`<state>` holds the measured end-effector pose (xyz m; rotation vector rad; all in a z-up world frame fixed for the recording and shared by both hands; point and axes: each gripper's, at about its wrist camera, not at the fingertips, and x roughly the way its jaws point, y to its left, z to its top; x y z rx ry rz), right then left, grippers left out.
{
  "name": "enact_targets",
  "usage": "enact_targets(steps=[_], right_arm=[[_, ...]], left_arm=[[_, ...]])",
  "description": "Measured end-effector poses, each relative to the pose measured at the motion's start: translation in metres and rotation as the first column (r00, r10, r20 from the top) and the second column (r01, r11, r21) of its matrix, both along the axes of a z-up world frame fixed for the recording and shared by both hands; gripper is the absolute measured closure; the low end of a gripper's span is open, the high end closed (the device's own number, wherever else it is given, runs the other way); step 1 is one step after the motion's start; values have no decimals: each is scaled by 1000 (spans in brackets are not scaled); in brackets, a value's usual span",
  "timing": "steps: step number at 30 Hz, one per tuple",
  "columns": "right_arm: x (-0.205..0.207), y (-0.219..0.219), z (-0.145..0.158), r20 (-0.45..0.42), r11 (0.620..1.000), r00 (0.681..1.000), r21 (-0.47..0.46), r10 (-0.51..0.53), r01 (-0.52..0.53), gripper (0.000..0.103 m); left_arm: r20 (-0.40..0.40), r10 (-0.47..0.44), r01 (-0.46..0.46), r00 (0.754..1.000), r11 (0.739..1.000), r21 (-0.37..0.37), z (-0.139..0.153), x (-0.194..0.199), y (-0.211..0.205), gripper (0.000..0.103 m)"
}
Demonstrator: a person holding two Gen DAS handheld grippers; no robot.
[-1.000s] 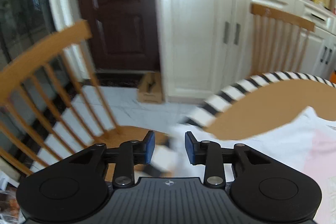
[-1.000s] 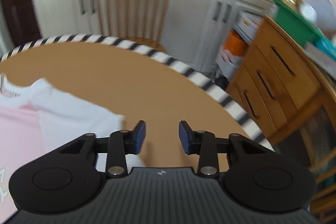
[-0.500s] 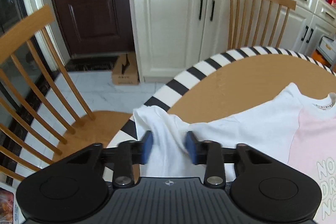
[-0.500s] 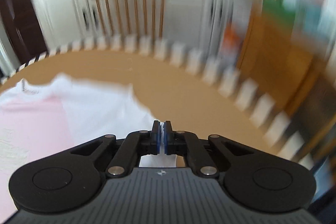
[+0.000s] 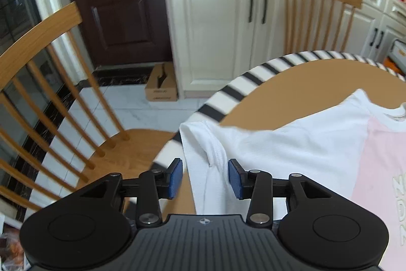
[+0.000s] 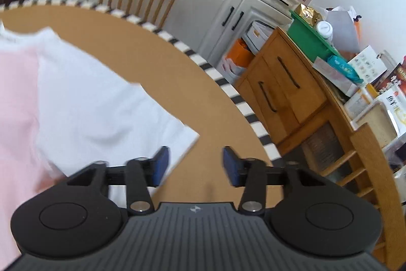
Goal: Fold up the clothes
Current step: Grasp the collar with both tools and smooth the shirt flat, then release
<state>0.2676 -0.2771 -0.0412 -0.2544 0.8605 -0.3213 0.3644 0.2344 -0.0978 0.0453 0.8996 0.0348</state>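
The soft, light T-shirt [image 5: 304,151] lies spread on the round surface [image 5: 317,78], best pinched at its sleeve hems, where the left hand-held gripper [image 5: 205,178] is opening around a loose sleeve and the right hand-held gripper [image 6: 194,164] is opening empty beside the other.

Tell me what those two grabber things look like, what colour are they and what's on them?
Both look the same. The left gripper and the right gripper are black plastic, with a ribbed middle part, a small round mark at its front and a round bump on each side. Thin black links with silver pins carry two fingers, and each fingertip wears a flat blue pad. No cables, hands or sleeves show.
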Motion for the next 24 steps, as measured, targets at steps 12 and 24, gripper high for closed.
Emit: enact_targets(steps=[12,24], right_arm=[[53,44,22,197,945,961,224,196,-239,49],[162,100,-36,75,883,980,425,183,-198,101]], left_arm=[[141,77,-66,987,995,-78,47,18,-11,51],[47,-279,283,959,949,-140,12,104,-177,56]])
